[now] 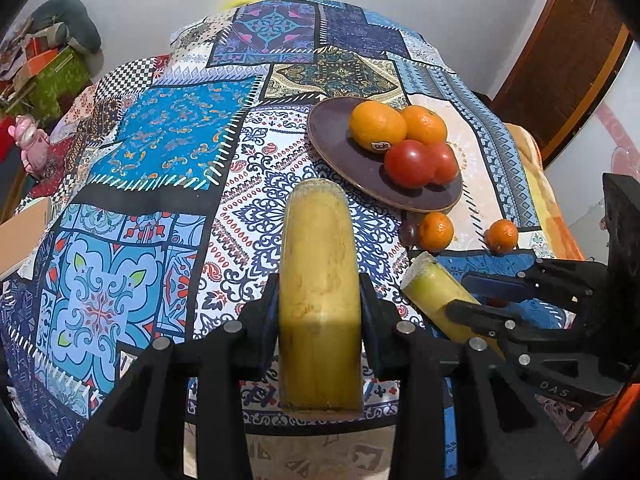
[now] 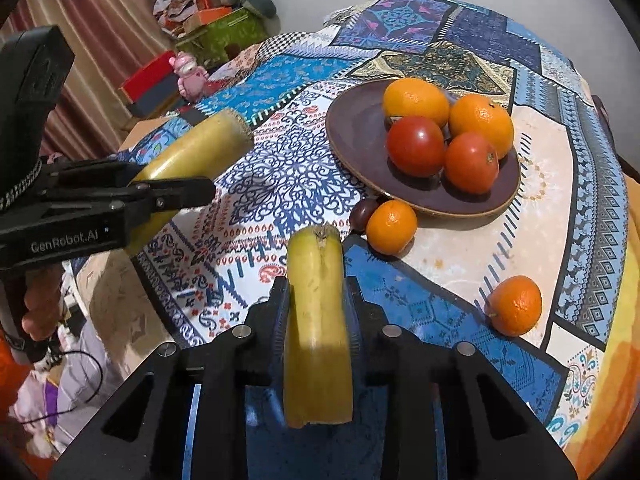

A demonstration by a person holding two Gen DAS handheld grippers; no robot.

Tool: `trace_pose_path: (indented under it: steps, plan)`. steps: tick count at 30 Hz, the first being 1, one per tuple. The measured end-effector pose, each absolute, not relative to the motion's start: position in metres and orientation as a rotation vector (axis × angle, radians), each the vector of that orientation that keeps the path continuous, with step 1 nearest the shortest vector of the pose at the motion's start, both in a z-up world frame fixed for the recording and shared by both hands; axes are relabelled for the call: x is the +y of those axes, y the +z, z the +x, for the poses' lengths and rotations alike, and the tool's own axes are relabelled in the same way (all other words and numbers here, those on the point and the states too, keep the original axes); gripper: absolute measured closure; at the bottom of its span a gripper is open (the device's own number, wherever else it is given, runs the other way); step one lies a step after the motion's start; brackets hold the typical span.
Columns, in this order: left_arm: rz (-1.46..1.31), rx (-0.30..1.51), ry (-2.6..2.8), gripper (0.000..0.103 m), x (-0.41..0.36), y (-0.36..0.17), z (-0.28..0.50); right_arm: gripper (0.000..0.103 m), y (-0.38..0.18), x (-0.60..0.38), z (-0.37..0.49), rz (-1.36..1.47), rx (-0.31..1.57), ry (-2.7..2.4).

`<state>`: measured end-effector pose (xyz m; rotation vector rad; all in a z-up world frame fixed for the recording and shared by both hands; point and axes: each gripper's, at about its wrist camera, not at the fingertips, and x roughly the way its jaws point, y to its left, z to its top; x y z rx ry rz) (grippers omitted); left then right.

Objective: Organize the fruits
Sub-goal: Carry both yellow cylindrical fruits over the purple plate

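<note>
gripping smooth yellow-green cut cane pieces, left gripper (image 1: 320,300) and right gripper (image 2: 318,308) each clamp one near the glossy round brown plate (image 2: 360,136) of oranges and tomatoes.

the near end of the left yellow stalk (image 1: 319,304) is partly covered by the jaws that clamp it, and the right yellow stalk (image 2: 318,332) is covered the same way. a small dark fruit (image 2: 363,211) sits half behind the mandarin (image 2: 391,227) and under the plate (image 2: 360,136) rim; its kind cannot be told. the label (image 1: 381,146) on one orange (image 1: 377,125) is partly cut off by a tomato (image 1: 410,163). the clutter (image 2: 208,12) beyond the counter (image 2: 452,256) is too small to identify.
</note>
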<state>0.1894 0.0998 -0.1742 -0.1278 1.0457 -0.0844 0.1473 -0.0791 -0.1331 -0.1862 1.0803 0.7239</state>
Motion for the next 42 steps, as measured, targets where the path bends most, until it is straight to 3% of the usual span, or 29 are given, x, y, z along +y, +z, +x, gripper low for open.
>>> trace_pose_path:
  steps: [4, 9, 28, 42]
  plan:
    - [-0.131, 1.043, -0.086, 0.067, 0.1, -0.173, 0.188, 0.069, -0.145, -0.079, 0.146, -0.213, 1.119, 0.721]
    - [-0.133, 1.048, -0.085, 0.067, 0.098, -0.173, 0.188, 0.07, -0.157, -0.072, 0.144, -0.234, 1.114, 0.705]
    - [-0.143, 0.98, -0.104, 0.067, 0.089, -0.148, 0.23, 0.071, -0.08, -0.096, 0.178, -0.125, 0.874, 0.644]
    - [-0.131, 0.984, -0.07, 0.067, 0.084, -0.155, 0.294, 0.071, -0.073, -0.102, 0.231, -0.112, 0.821, 0.553]
